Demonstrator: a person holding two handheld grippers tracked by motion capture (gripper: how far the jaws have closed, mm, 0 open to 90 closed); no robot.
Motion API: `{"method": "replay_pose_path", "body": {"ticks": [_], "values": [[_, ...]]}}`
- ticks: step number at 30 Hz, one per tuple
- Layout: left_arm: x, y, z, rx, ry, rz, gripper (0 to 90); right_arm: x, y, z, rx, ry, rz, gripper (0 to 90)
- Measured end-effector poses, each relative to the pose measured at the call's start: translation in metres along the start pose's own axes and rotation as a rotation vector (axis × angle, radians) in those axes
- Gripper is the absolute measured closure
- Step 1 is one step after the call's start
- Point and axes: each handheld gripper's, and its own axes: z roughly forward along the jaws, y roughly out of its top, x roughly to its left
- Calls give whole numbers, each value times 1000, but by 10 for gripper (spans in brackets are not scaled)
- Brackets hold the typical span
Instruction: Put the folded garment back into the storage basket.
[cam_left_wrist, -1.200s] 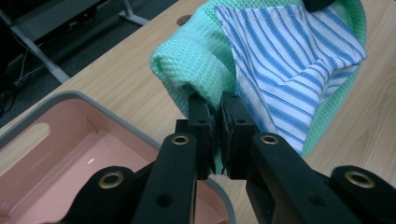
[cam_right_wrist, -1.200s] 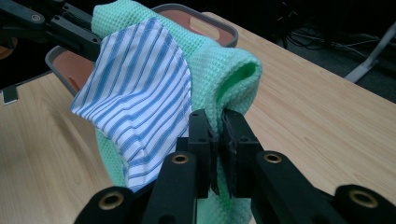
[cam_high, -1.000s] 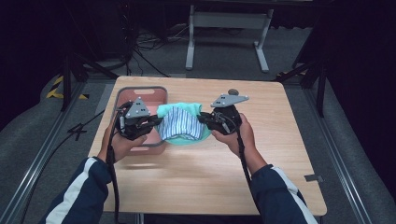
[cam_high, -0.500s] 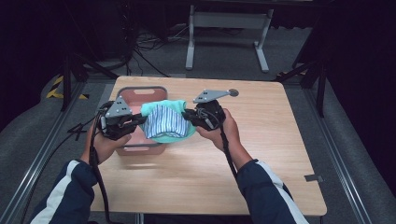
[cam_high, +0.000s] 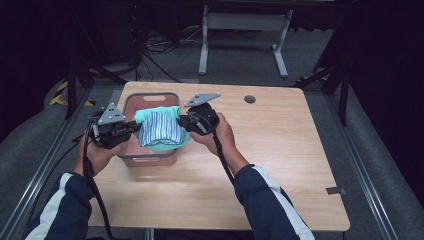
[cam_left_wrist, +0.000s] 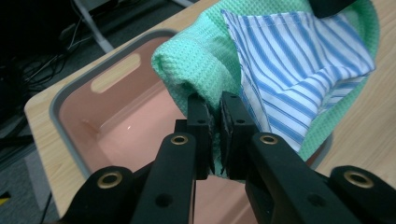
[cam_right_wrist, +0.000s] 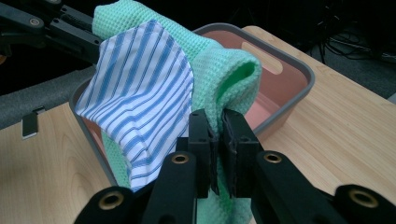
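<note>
A folded green waffle-weave cloth (cam_high: 161, 114) with a blue-and-white striped panel (cam_high: 159, 129) hangs over a pink bin (cam_high: 134, 155) with a grey rim at the table's left. My left gripper (cam_high: 134, 128) pinches the cloth's left edge and my right gripper (cam_high: 182, 121) pinches its right edge. In the left gripper view the jaws are shut on the green cloth (cam_left_wrist: 198, 65) above the bin's pink floor (cam_left_wrist: 123, 121). In the right gripper view the jaws clamp the green fold (cam_right_wrist: 224, 77), with the striped panel (cam_right_wrist: 140, 88) to their left and the bin (cam_right_wrist: 299, 77) behind.
The wooden table (cam_high: 280, 160) stretches bare to the right of the bin, with a round cable hole (cam_high: 250, 99) near its far edge. A grey metal stand (cam_high: 240, 30) and cables lie on the floor beyond. Dark rails flank the table.
Both grippers have carried the cloth leftward, from beside the bin to over it. The cloth now sags lower between them.
</note>
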Motion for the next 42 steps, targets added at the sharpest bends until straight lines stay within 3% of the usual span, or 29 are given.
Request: {"method": "replay_pose_path", "body": {"ticks": [9,21,36,42], "values": [[14,-13,3,27,30,-15,838,8,4,27,25,15,-22,829],[23,-27,11,63,64,-37,837,14,2,55,61,20,-35,828],[29,-38,29,102,76,-55,834,9,-3,78,105,24,-22,822],[29,-40,34,116,74,-42,810,6,-5,80,115,17,-18,806]]}}
